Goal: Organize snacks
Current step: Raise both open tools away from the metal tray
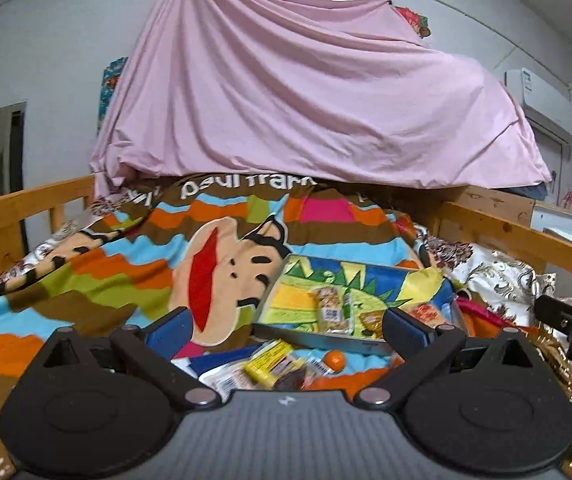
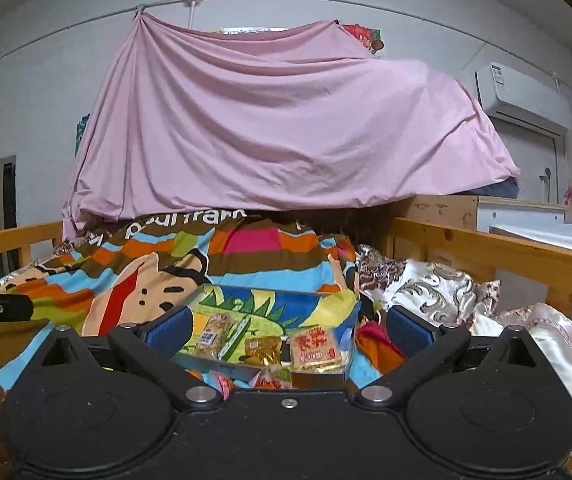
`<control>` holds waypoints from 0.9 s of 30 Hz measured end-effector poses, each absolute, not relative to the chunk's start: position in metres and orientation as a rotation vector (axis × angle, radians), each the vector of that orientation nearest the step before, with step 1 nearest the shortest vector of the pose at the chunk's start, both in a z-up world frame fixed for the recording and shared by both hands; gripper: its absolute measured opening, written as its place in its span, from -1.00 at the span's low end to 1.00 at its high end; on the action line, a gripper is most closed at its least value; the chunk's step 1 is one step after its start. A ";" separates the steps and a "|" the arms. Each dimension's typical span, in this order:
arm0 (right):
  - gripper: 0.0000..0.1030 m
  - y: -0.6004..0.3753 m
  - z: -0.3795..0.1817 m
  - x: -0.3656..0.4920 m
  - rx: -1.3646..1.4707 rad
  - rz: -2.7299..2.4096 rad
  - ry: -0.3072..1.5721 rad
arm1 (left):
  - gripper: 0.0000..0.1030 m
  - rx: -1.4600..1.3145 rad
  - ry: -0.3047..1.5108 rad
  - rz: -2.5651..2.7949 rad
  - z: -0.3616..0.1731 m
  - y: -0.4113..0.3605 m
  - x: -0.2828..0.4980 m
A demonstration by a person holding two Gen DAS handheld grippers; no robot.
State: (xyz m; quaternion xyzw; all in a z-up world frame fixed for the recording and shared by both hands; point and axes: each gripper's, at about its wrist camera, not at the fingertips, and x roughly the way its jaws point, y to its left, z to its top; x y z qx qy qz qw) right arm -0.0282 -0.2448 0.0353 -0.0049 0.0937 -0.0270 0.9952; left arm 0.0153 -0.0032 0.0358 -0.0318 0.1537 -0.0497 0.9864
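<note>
- Bedding fills the lower half of both views: a cartoon blanket spread over a wooden-railed bed, with a pink sheet draped high at centre frame.
- A shallow tray with a bright printed bottom lies on the blanket at lower centre. Several snack packets already lie in it: a nut bar, a gold wrapper and a red-and-white packet.
- Loose snacks remain outside, just in front of the tray's near wall: a yellow packet, a small orange ball and other wrappers, too blurred to name.
- The left claw is spread wide and holds nothing, hovering above that loose pile.
- The right claw is likewise spread and bare, facing the tray.
- Judged from this, the sorting looks partly done, with the pile in front left to move.
</note>
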 end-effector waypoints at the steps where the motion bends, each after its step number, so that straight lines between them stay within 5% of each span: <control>1: 0.99 -0.243 0.035 -0.030 -0.014 -0.056 0.193 | 0.99 -0.067 0.316 -0.089 0.035 -0.001 0.012; 27: 0.99 -0.183 0.036 -0.041 0.011 -0.039 0.390 | 0.99 -0.320 0.525 0.176 0.028 0.057 -0.011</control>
